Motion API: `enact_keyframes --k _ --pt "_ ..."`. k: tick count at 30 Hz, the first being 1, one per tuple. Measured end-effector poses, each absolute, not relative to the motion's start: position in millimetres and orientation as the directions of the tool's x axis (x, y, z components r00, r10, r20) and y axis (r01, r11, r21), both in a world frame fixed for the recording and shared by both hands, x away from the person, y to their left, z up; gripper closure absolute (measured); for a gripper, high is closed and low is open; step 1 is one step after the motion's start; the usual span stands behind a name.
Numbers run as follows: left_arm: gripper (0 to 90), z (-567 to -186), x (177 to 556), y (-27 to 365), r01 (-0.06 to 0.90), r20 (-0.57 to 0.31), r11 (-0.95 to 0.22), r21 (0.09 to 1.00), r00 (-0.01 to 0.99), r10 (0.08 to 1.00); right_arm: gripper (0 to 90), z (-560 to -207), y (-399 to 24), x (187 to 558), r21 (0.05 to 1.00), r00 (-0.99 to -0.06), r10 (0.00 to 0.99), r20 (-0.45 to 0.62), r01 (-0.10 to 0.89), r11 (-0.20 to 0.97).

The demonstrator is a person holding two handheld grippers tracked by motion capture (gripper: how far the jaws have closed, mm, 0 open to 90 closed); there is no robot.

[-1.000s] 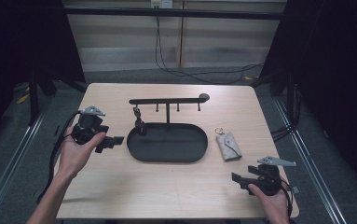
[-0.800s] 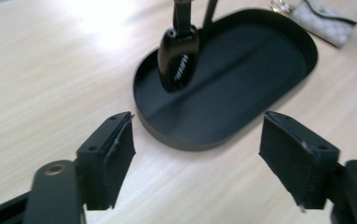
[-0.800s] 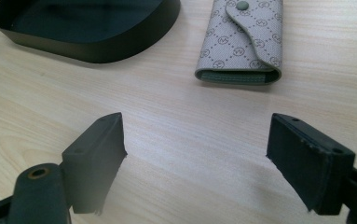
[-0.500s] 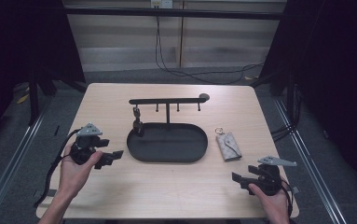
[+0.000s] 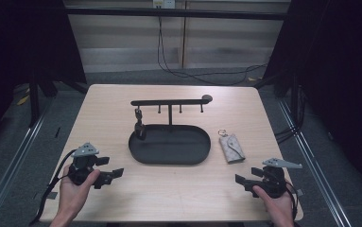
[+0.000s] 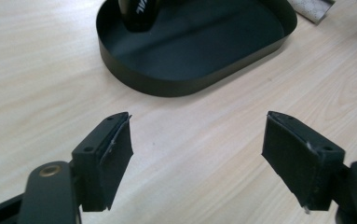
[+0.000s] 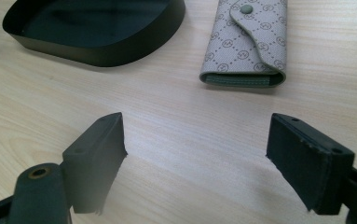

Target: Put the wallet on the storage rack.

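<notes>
Light wooden tabletop (image 5: pixel 122 123) sitting before dark curtains. Black oval metal tray (image 5: pixel 170 145) with hook rail lying at centre; grey patterned key pouch (image 5: pixel 231 147) lying just right of tray. Left gripper (image 5: pixel 114 175) and right gripper (image 5: pixel 242 182) resting near front edge, both with jaws standing apart, gripping nothing. Right gripper view revealing pouch's snap flap (image 7: pixel 246 9); left gripper view revealing black fob (image 6: pixel 139 13) hanging into tray. Versus earlier frames: left gripper having descended toward person, jaws just widening; right gripper staying put.
</notes>
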State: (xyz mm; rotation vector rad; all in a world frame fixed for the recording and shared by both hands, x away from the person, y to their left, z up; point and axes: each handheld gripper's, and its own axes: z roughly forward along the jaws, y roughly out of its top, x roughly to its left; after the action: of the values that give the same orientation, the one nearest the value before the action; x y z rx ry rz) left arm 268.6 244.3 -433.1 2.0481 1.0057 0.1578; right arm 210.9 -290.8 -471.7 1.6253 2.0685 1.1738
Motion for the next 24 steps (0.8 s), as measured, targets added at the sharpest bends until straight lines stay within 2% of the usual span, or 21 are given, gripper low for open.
enact_keyframes --k 4,8,16,19,22,24 --pt "19.5 -441 263 252 0.634 -0.292 -0.296 0.715 0.655 0.697 19.1 -470 -293 211 0.722 -0.334 0.901 0.277 0.691 0.034" --pt "20.9 -445 256 256 0.619 -0.231 -0.320 0.717 0.644 0.729 20.4 -466 -294 212 0.715 -0.322 0.903 0.285 0.698 0.024" --pt "23.5 -457 245 259 0.572 -0.177 -0.364 0.735 0.680 0.712 22.8 -453 -294 224 0.698 -0.308 0.910 0.277 0.715 0.029" --pt "23.5 -459 243 256 0.564 -0.175 -0.382 0.732 0.697 0.695 24.0 -450 -293 229 0.683 -0.304 0.907 0.293 0.730 0.024" --pt "23.5 -460 242 253 0.563 -0.176 -0.393 0.727 0.706 0.686 24.0 -446 -288 235 0.663 -0.294 0.918 0.266 0.747 0.048" --pt "23.5 -461 242 253 0.571 -0.207 -0.380 0.728 0.712 0.671 23.9 -445 -287 238 0.662 -0.296 0.920 0.257 0.748 0.056"
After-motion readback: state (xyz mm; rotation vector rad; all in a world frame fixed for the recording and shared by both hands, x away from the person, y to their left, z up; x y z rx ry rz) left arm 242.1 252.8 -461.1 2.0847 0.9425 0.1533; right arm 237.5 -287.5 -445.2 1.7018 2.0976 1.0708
